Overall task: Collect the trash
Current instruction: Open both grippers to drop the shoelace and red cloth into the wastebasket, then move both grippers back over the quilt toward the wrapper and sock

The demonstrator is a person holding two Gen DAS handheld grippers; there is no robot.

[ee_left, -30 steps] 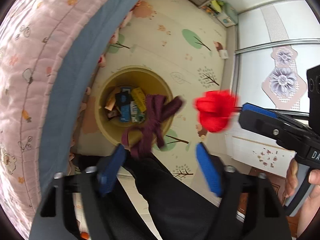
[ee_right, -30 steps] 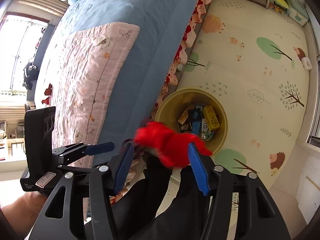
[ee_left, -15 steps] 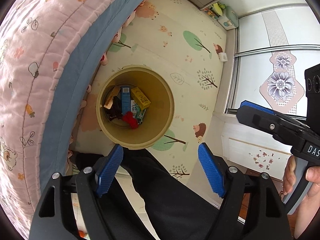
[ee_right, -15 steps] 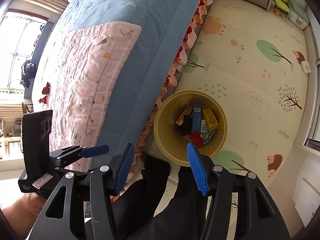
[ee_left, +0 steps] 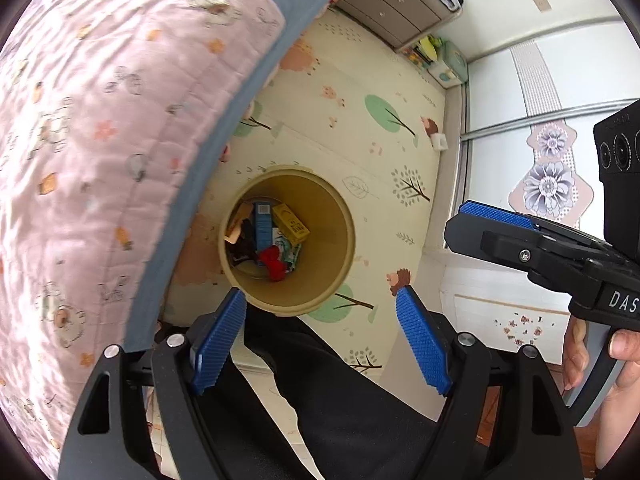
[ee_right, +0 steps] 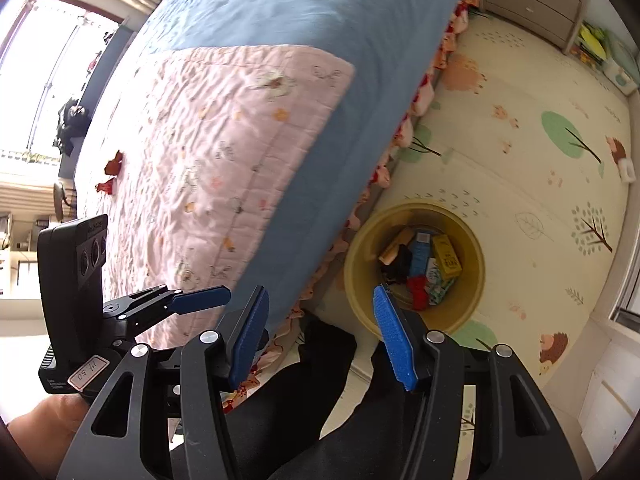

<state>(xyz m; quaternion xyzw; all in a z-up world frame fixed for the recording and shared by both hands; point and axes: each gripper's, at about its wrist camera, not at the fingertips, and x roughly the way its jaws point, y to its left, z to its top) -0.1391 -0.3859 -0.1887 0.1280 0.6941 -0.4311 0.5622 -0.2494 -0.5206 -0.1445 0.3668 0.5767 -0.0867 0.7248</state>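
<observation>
A tan round trash bin [ee_left: 336, 280] stands on the floor beside the bed; it also shows in the right wrist view [ee_right: 476, 292]. Inside lie a red crumpled piece [ee_left: 273, 261], a yellow box [ee_left: 291, 224], a blue carton [ee_left: 262, 220] and other wrappers. My left gripper [ee_left: 320, 332] is open and empty, high above the bin's near rim. My right gripper [ee_right: 320, 332] is open and empty, above the bin's left side. Two red scraps [ee_right: 110, 174] lie far back on the pink quilt [ee_right: 216, 168].
The bed with a blue cover [ee_right: 320, 20] fills the left side. A patterned play mat [ee_left: 360, 128] covers the floor. A grey drawer unit [ee_left: 396, 8] stands at the far wall. The person's dark trouser legs [ee_left: 340, 400] are below both grippers.
A second ago a red piece and a dark purple piece were falling from the open grippers. Both now lie in the bin. Both views have swung back, showing more of the bed.
</observation>
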